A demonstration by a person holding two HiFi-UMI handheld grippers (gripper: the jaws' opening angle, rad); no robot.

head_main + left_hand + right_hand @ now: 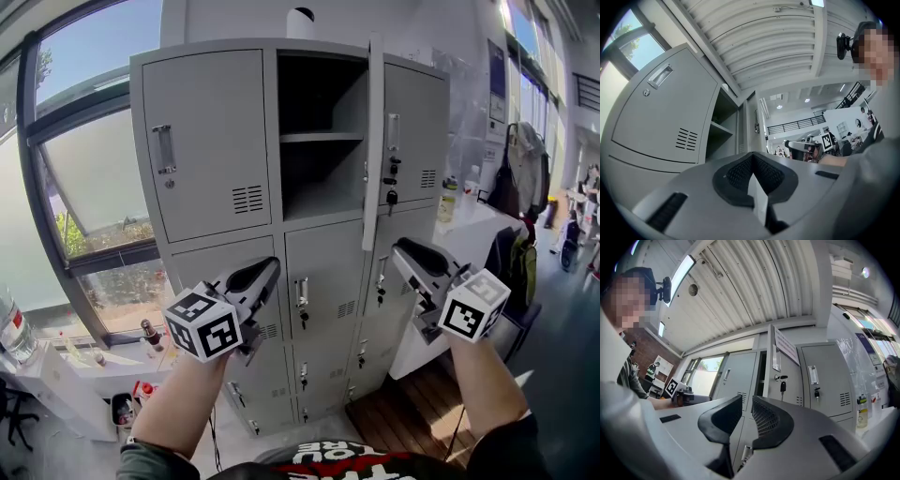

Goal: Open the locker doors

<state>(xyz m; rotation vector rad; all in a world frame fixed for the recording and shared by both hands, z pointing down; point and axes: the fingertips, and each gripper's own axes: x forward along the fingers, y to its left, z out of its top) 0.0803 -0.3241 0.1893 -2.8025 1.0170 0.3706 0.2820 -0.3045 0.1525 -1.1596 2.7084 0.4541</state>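
Observation:
A grey locker cabinet (pixel 211 141) with three columns of doors stands in front of me. Its top middle door (pixel 373 141) is swung open, edge-on, baring a shelf (pixel 319 137). The top left door (pixel 665 112) and top right door (pixel 827 376) are closed, as is the middle-row door (pixel 323 272). My left gripper (pixel 272 265) is held before the middle row, jaws shut on nothing (pixel 752 157). My right gripper (pixel 398 246) hovers below the open door, apart from it. Its jaws (pixel 746 401) stand slightly open with nothing between them. A key (pixel 782 385) hangs in the open door.
A large window (pixel 84 169) is at the left, over a low white counter (pixel 66 375) with bottles. To the right stand a white table (pixel 469 220) with a bottle (pixel 448 199) and hanging jackets (pixel 525 178). A wooden floor platform (pixel 422 412) lies below.

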